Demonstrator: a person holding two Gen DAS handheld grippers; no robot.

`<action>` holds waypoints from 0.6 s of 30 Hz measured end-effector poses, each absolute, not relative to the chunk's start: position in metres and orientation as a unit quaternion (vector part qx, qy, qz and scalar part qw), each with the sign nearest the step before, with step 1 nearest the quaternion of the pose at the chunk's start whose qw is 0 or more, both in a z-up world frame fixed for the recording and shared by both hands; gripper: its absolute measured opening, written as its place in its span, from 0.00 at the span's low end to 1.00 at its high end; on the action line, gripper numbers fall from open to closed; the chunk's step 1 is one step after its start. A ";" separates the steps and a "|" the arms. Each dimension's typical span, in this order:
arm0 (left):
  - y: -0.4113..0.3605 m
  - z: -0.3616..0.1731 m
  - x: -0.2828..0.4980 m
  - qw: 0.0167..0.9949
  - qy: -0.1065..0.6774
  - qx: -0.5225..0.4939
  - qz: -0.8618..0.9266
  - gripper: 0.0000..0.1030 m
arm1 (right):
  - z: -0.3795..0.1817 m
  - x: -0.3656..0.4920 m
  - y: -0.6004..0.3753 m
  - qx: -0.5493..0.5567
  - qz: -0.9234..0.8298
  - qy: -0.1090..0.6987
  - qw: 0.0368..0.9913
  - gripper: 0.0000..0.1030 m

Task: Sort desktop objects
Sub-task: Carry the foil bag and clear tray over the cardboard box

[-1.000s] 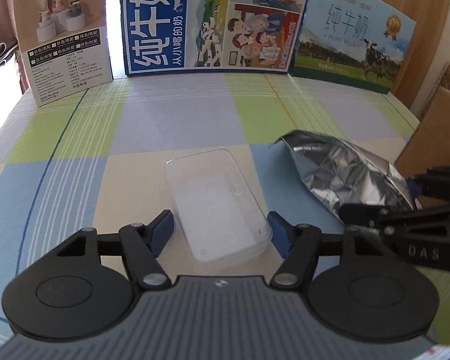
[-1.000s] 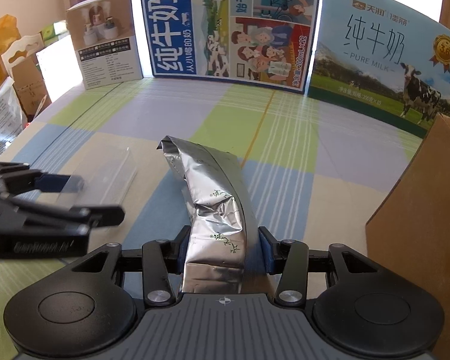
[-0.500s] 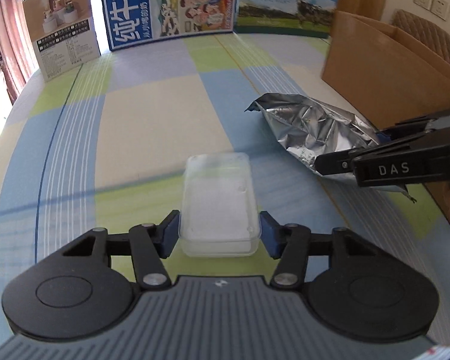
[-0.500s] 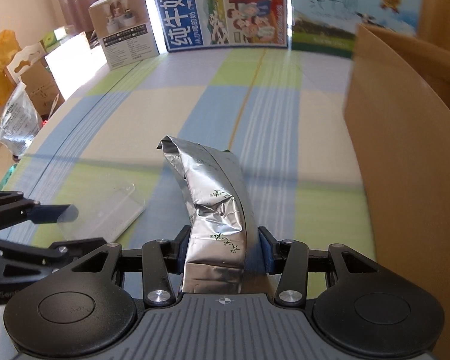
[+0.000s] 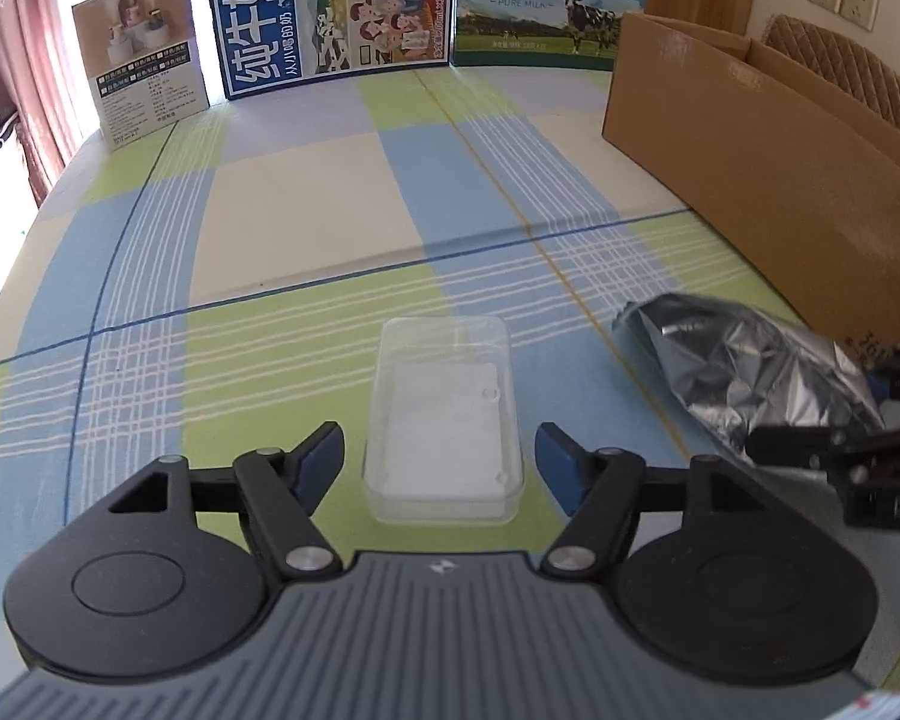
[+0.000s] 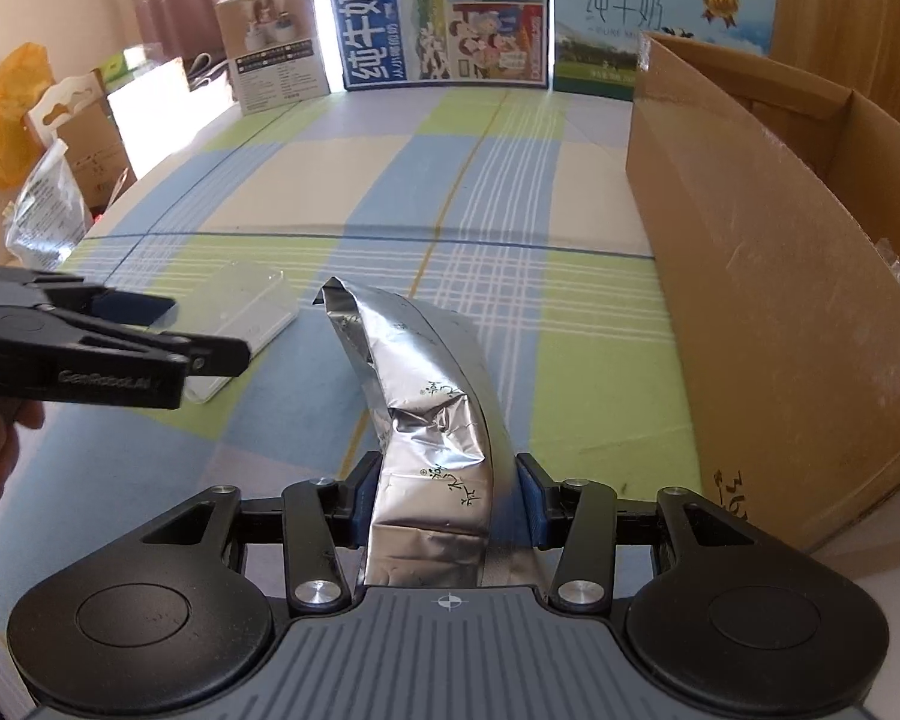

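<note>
A clear plastic box (image 5: pixel 444 420) lies flat on the checked tablecloth between the fingers of my left gripper (image 5: pixel 441 459). The jaws stand open, with a gap on each side of the box. The box also shows in the right wrist view (image 6: pixel 249 315), partly behind the left gripper (image 6: pixel 168 342). My right gripper (image 6: pixel 447 495) is shut on a crumpled silver foil bag (image 6: pixel 432 414) and holds it beside the box. The bag shows at the right in the left wrist view (image 5: pixel 756 372).
An open cardboard box (image 6: pixel 768 276) stands at the right, close to the bag; it also shows in the left wrist view (image 5: pixel 768 156). Milk cartons (image 5: pixel 342 6) and a small product box (image 5: pixel 144 48) line the far edge. Bags (image 6: pixel 42 204) lie off the table's left side.
My left gripper closed in on the clear box half a second ago and has now opened again, the box lying on the cloth. My right gripper keeps hold of the foil bag.
</note>
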State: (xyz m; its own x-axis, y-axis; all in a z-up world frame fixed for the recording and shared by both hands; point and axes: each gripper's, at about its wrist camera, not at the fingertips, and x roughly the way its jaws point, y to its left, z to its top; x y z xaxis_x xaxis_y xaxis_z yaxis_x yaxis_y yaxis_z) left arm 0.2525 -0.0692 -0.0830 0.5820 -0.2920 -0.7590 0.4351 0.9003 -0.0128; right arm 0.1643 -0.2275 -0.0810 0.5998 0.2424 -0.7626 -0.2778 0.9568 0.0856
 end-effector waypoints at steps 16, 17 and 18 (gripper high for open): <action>-0.079 -0.097 0.258 0.881 0.416 0.096 -0.206 0.64 | -0.086 0.187 -0.216 -0.083 0.170 0.477 0.858 0.57; -0.080 -0.096 0.259 0.880 0.417 0.096 -0.206 0.64 | -0.084 0.190 -0.216 -0.087 0.173 0.482 0.854 0.57; -0.080 -0.096 0.259 0.879 0.418 0.097 -0.206 0.64 | -0.083 0.193 -0.215 -0.092 0.175 0.485 0.852 0.57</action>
State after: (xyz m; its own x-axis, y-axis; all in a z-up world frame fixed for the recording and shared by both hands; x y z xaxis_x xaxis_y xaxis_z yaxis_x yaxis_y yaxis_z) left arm 0.2593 -0.0800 -0.0962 0.5658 -0.2809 -0.7752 0.4437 0.8962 -0.0008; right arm 0.1933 -0.2153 -0.0830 0.4675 0.2091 -0.8589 -0.3870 0.9220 0.0138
